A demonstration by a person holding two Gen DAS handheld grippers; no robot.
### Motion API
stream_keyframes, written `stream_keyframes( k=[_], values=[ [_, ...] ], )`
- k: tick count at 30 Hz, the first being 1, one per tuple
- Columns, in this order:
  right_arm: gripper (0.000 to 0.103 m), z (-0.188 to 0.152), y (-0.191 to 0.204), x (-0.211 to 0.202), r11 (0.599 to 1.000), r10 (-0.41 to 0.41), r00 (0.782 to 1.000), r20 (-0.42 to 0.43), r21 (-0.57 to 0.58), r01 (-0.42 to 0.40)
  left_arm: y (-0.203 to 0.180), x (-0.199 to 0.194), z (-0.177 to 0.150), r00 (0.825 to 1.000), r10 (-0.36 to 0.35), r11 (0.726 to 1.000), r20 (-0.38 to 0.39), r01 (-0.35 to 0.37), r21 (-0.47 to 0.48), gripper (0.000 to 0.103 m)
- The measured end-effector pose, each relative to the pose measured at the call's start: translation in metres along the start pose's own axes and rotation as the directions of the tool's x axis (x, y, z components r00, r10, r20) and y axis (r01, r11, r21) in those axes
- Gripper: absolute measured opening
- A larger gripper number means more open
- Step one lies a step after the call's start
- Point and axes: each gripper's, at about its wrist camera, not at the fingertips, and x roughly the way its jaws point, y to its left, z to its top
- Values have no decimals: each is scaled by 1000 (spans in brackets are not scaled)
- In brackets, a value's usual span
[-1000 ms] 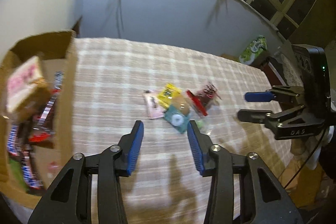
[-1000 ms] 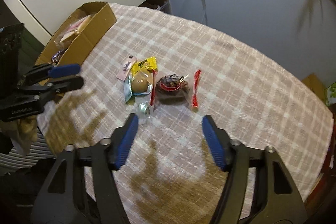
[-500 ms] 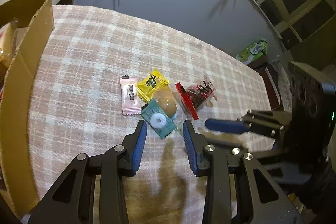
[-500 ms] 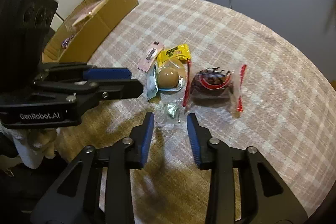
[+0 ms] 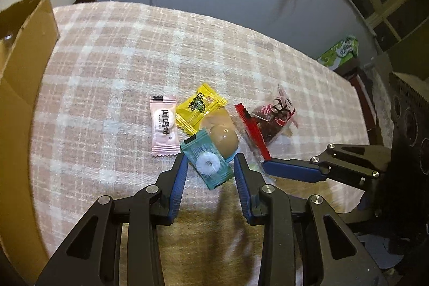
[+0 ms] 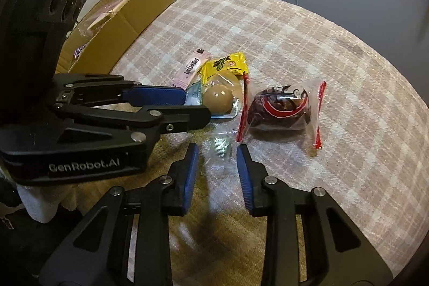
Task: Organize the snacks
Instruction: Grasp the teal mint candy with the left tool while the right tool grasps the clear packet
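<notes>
- We are straddling the teal ring-candy packet with the left gripper, jaws narrowly apart, nothing gripped; centre before squeezing.
- We are closing the right gripper around the clear crinkly wrapper; pads not yet pressing.

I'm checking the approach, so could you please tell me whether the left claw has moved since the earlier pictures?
Yes. The left claw has come down and forward over the checked cloth, away from the cardboard box, and now straddles the teal candy.
</notes>
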Motion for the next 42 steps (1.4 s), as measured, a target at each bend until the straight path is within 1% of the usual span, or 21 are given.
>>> stream_keyframes(
  k=[2,5,10,11,15,19,20,23,25,28,29,30,32,34,36,37,38,42],
  values=[
    [27,0,1,3,1000,-9,1000,-3,-6,9,-3,2,1,1000,21,1000,1,-21,12,27],
    [23,2,2,4,1000,-23,1000,1,-16,23,-3,3,2,999,33,999,5,-33,22,22],
    [20,0,6,3,997,-52,999,2,-48,52,-10,6,0,998,67,995,16,-68,77,17],
    [20,0,6,3,997,-53,999,2,-48,53,-11,6,0,997,77,994,19,-78,82,14],
    [19,-1,4,1,998,-52,999,2,-37,52,-8,3,-2,997,73,994,20,-74,82,11],
    [19,-4,0,-1,998,-58,998,3,-20,58,-13,4,-1,997,81,992,16,-82,95,11],
    [19,-5,-1,-2,998,-62,998,5,-17,62,-13,4,-1,997,77,993,10,-78,90,15],
    [19,-8,-2,-7,997,-72,997,8,-12,72,-17,6,1,996,88,993,15,-89,79,17],
    [19,-10,-3,-10,997,-77,997,11,-7,77,-20,8,1,996,87,993,15,-88,78,23],
    [19,-11,-6,-11,997,-81,997,11,6,81,-28,10,-1,992,121,986,24,-123,112,24],
    [19,-11,-6,-11,997,-83,996,13,10,83,-28,10,0,994,108,989,23,-110,102,24],
    [19,-12,-8,-12,996,-87,996,15,16,86,-29,12,0,994,111,989,21,-113,97,24],
    [19,-13,-10,-14,996,-93,996,19,21,92,-33,14,1,989,143,983,31,-146,116,24],
    [19,-13,-11,-17,995,-99,995,25,28,98,-45,18,0,980,198,963,36,-201,179,23],
    [19,-15,-13,-21,994,-102,994,31,34,101,-53,21,-1,971,232,948,49,-237,212,20],
    [19,-16,-13,-22,994,-102,994,32,36,101,-53,21,-2,972,228,950,54,-234,206,20],
    [19,-17,-14,-23,994,-102,994,34,39,100,-52,21,-2,973,222,953,57,-229,198,17],
    [19,-21,-15,-25,994,-99,994,38,55,97,-36,12,-3,985,160,976,62,-168,141,12]
  ],
)
